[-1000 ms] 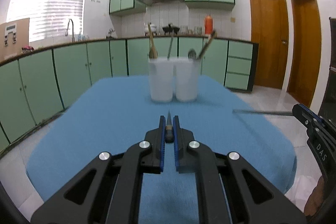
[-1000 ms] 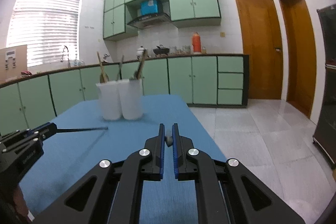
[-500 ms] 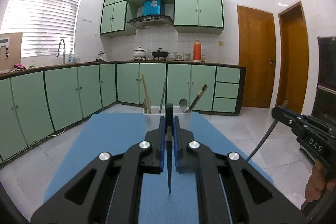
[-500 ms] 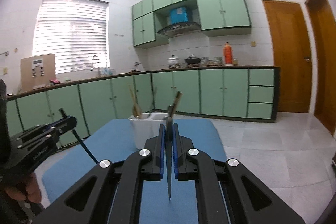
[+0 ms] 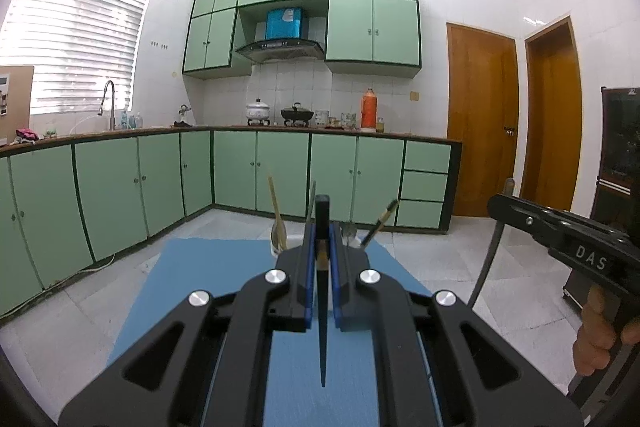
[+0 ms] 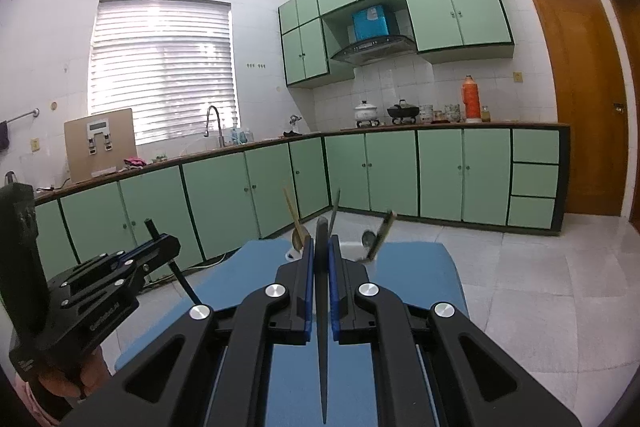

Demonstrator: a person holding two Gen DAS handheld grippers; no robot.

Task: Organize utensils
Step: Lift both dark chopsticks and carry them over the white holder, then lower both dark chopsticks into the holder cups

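In the left wrist view, the left gripper [image 5: 321, 247] is clamped on a knife [image 5: 322, 327]: a black handle stands up above the blue pads, and a thin dark blade hangs point down over the blue table [image 5: 192, 291]. Beyond the fingers, white cups [image 5: 280, 251] are almost wholly hidden; only the utensils in them show, a wooden spoon [image 5: 277, 215], a metal spoon [image 5: 349, 231] and a brown handle [image 5: 380, 223]. At the right edge the right gripper [image 5: 505, 201] grips a curved dark utensil [image 5: 486, 267], its lower end blurred. In the right wrist view, the right gripper [image 6: 320, 259] is closed on that utensil [image 6: 322, 347], seen edge-on as a dark tapering strip, so its kind is hard to make out. The cups [image 6: 352, 251] sit just beyond, mostly covered. At left the left gripper [image 6: 158, 241] holds the knife [image 6: 176, 271] upright, blade down, above the table [image 6: 416, 267].
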